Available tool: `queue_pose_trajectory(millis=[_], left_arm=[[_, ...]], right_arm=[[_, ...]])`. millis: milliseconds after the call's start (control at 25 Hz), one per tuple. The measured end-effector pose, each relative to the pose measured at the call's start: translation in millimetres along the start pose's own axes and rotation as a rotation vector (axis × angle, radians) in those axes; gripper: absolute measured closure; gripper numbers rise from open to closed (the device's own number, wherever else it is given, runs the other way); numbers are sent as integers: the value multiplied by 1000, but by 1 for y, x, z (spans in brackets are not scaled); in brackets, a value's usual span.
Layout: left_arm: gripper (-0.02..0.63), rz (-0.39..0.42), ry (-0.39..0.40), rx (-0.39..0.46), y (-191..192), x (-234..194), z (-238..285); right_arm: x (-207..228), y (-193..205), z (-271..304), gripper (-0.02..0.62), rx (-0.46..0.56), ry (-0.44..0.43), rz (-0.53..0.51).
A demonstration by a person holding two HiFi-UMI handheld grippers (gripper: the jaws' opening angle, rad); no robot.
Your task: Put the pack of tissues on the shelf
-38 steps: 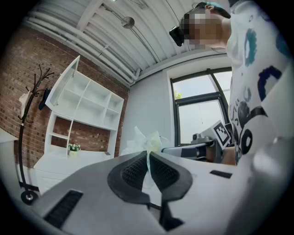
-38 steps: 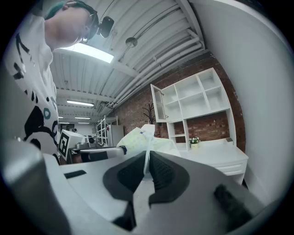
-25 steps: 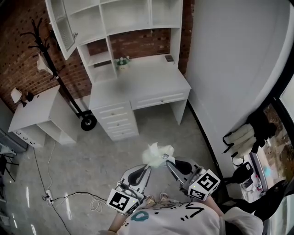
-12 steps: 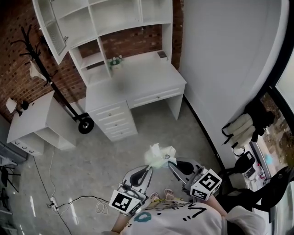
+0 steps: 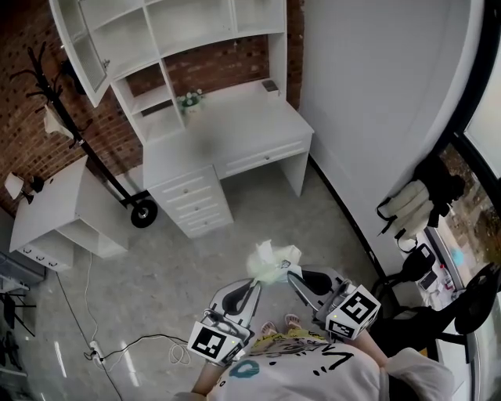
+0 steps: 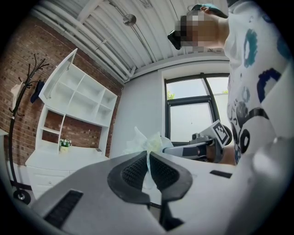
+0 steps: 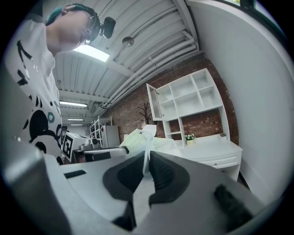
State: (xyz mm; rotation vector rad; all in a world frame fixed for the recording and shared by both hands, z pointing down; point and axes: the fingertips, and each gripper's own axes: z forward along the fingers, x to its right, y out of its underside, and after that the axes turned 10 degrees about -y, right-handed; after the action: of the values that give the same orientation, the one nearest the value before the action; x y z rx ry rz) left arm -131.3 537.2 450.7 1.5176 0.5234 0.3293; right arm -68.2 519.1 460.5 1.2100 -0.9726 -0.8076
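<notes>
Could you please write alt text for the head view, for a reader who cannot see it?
Seen from above, a person's left gripper and right gripper together pinch a pack of tissues over a grey floor. Ahead stands a white desk with an open shelf unit against a brick wall.

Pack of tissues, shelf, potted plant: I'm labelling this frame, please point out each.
pack of tissues (image 5: 272, 262), head view, crumpled top.
shelf (image 5: 192, 23), head view, middle compartment's back wall.
potted plant (image 5: 188, 100), head view, its leaves.
</notes>
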Motion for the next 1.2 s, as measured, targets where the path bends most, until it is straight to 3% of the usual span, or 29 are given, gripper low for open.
queue_pose_trajectory(millis=[560,1000,1200], left_arm=[[589,-11,23,-25,10,-11,1],[589,-1,29,-43,10,-19,57],[589,40,45,-26,-1,-23,94]], right_arm=[[4,11,10,558,-14,17,13],[61,1,11,558,-6,7,26],[95,-13,9,558,17,14,18]])
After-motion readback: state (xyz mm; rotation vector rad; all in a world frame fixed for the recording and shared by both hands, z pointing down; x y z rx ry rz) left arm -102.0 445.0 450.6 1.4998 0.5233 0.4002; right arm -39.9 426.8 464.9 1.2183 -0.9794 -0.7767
